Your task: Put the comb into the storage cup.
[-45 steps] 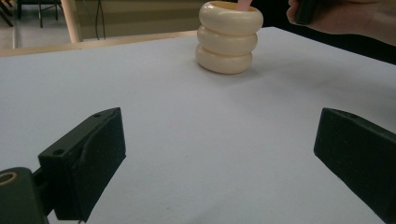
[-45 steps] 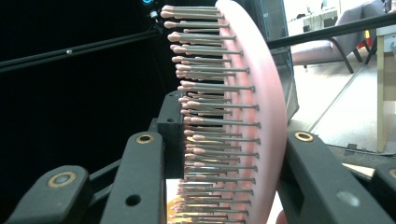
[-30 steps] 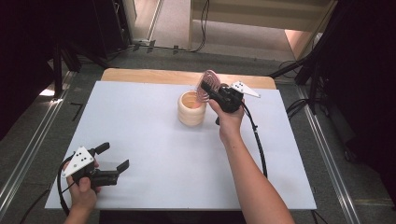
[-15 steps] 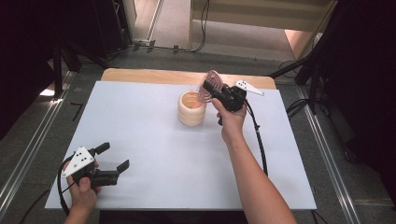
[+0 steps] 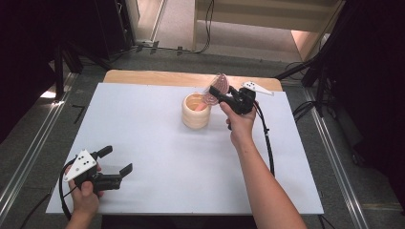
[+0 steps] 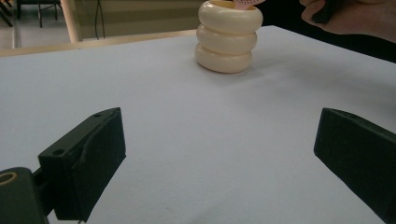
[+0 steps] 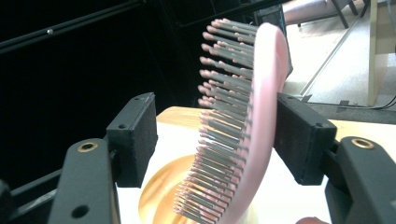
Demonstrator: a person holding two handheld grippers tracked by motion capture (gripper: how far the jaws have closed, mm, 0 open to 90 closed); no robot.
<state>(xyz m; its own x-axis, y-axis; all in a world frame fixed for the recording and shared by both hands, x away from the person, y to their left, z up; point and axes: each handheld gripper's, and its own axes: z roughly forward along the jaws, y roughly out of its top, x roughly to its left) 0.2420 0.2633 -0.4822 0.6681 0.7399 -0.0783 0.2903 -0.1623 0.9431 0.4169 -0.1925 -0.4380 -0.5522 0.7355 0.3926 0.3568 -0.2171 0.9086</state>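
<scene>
Fingers of the right gripper point(image 5: 218, 94) are seen either side of a pink hairbrush point(image 7: 243, 135); in the right gripper view one pad point(image 7: 301, 137) lies against the brush's back, the other stands just off the bristle tips, so a firm clamp can't be told. Brush head is held above the cream holder point(image 5: 196, 110), handle end down in its mouth, long axis roughly upright and leaning toward 1 o'clock. Holder sits at approx. 12 o'clock on the white table point(image 5: 157, 157), ribbed like three stacked rings. Left gripper point(image 5: 113, 164) is kept low at 7 o'clock, jaws wide apart w/ nothing between, well apart from the holder; the right hand is much nearer. Next move is judged to turn on brush vs. holder mouth: straight along the handle's axis. Surface is flat, matt. Dark stands and floor rails are seen around the table.
</scene>
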